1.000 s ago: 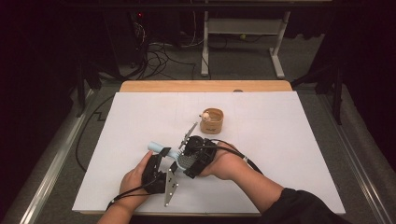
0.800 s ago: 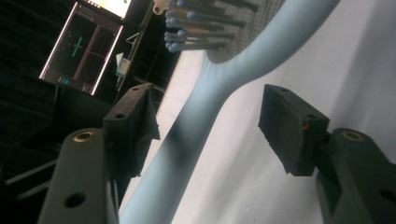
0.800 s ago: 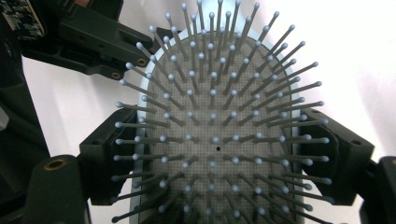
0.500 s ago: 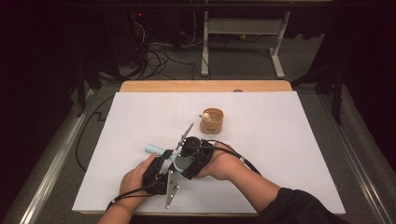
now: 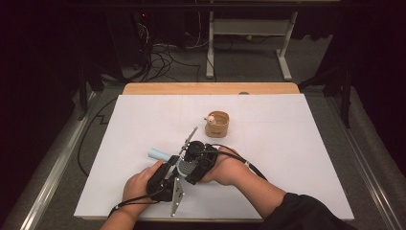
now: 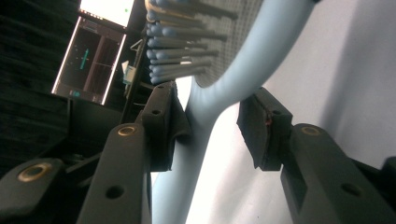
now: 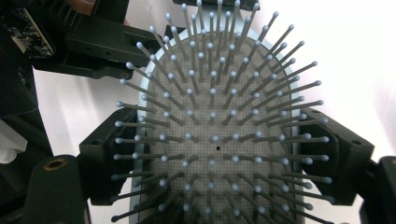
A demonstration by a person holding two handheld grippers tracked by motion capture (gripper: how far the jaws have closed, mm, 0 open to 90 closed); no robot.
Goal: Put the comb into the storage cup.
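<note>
A light-blue hairbrush (image 7: 217, 116) with grey bristles is held low over the white table, near its front. My right gripper (image 7: 224, 161) is shut on the brush's oval head, one pad on each side of the rim. My left gripper (image 6: 212, 114) stands around the brush's thin neck (image 6: 219, 100), and its jaws have just been closing. The left pad (image 6: 170, 123) touches the neck, while a gap of white shows before the right pad (image 6: 257, 128). In the high view the handle's end (image 5: 155, 154) sticks out to the left of both grippers.
A small round wooden cup (image 5: 218, 125) with a pale little object at its rim stands behind the hands, mid-table. The white table sheet (image 5: 297, 153) lies bare to the right and left. Cables and a desk frame (image 5: 249, 43) lie on the floor beyond.
Both hands and the brush have stayed in place. The brush handle's end shows slightly lower in the high view than before.
</note>
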